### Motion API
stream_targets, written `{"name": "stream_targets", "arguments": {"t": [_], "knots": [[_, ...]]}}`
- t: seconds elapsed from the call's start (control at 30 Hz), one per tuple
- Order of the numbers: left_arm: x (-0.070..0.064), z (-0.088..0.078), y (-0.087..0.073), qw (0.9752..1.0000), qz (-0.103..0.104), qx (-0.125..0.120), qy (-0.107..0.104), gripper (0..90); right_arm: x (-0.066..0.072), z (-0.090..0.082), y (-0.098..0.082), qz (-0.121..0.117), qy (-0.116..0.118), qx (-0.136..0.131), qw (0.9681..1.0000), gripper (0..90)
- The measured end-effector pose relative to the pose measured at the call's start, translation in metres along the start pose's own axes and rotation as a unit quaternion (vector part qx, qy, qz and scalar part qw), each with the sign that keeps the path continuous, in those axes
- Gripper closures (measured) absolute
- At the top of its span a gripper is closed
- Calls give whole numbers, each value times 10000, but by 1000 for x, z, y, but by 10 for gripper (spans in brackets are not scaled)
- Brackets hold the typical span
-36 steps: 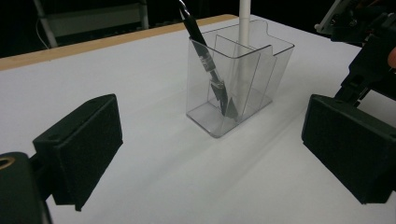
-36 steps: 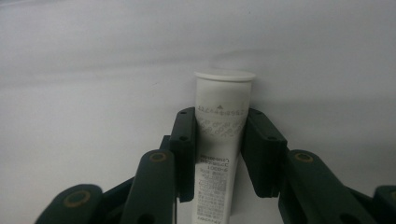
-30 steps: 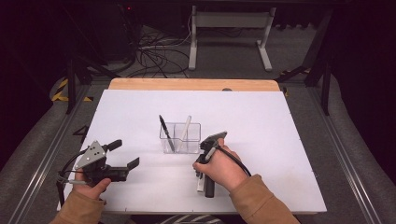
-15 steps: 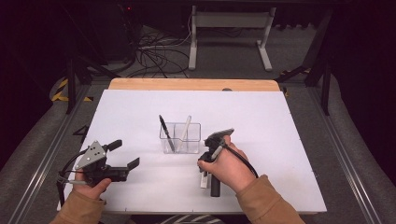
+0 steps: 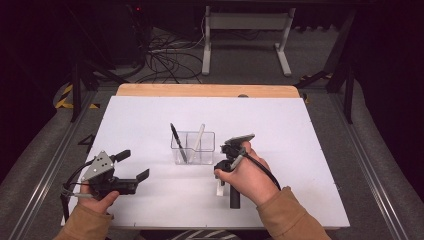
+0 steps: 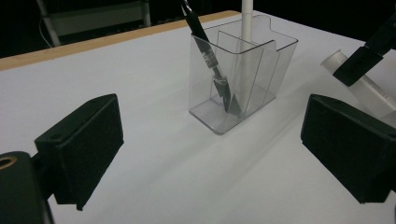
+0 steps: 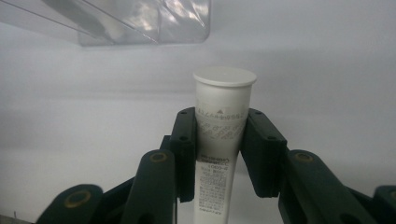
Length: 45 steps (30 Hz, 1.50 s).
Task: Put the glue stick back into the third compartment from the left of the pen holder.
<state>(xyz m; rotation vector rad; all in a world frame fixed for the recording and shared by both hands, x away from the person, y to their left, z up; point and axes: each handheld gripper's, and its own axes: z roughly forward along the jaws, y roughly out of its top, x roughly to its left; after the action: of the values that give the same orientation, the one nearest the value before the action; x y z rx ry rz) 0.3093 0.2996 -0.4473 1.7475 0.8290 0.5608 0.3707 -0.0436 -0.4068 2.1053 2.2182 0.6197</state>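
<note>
1 white tube (image 7: 223, 116) between right gripper (image 7: 223, 140) fingers (image 7: 186, 140).

The holder (image 6: 238, 79) is clear hard plastic, glossy, its walls catching pale reflections. Inside it, the black pen (image 6: 205, 46) has a smooth dark barrel with a slight sheen, and the white pen (image 6: 246, 11) beside it looks like matt plastic. Just beside the holder, the white tube (image 7: 222, 126) is smooth plastic with a satin finish, fine grey print on its body and a flat matt cap. Around the holder, the table (image 5: 310, 150) has a smooth matt white top; its far edge past the holder is bare light wood
</note>
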Motion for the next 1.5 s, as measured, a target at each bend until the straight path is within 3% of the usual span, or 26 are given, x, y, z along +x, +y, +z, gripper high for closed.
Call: {"name": "stream_targets", "arguments": {"t": [0.23, 0.43, 0.53, 0.63, 0.77, 0.8, 0.97, 1.03, 1.1, 1.13, 1.2, 1.4, 1.47, 1.5], "knots": [[0, 0, 0, 10000, 34, 17, 13, 65, -4, -14, 1, -597, 278, -509, 9965, 677], [0, 1, 0, 10000, 10, 26, 2, 66, -7, -24, 2, -1009, 514, -883, 9896, 678], [0, 1, 0, 10000, 10, 29, 2, 66, -8, -28, 4, -1232, 622, -1069, 9846, 677], [0, 0, 0, 10000, 11, 11, 11, 66, -10, -30, 6, -1565, 726, -1227, 9773, 677], [0, 0, 0, 10000, 9, 8, 10, 66, -12, -32, 9, -1997, 859, -1444, 9653, 677], [0, 0, 0, 10000, 11, 9, 9, 66, -12, -33, 9, -2039, 873, -1473, 9639, 677], [0, 0, 0, 10000, 11, 13, 10, 66, -14, -37, 12, -2470, 1032, -1756, 9474, 677], [0, 0, 0, 10000, 15, 13, 17, 66, -15, -38, 12, -2571, 1091, -1850, 9422, 677], [0, 0, 0, 10000, 18, 14, 21, 66, -15, -39, 13, -2705, 1143, -1954, 9357, 677], [0, 0, 0, 10000, 18, 13, 21, 66, -16, -39, 14, -2801, 1152, -2046, 9308, 677], [0, 0, 0, 10000, 14, 10, 26, 66, -16, -39, 15, -2911, 1137, -2146, 9254, 677], [0, 0, -1, 10000, 23, 4, 24, 66, -18, -40, 17, -3256, 1308, -2506, 9023, 677], [0, 0, 0, 10000, 59, 27, 32, 66, -19, -39, 18, -3260, 1397, -2553, 8994, 677], [0, 0, 0, 10000, 29, 14, 35, 66, -20, -39, 19, -3287, 1445, -2611, 8961, 677]]}}
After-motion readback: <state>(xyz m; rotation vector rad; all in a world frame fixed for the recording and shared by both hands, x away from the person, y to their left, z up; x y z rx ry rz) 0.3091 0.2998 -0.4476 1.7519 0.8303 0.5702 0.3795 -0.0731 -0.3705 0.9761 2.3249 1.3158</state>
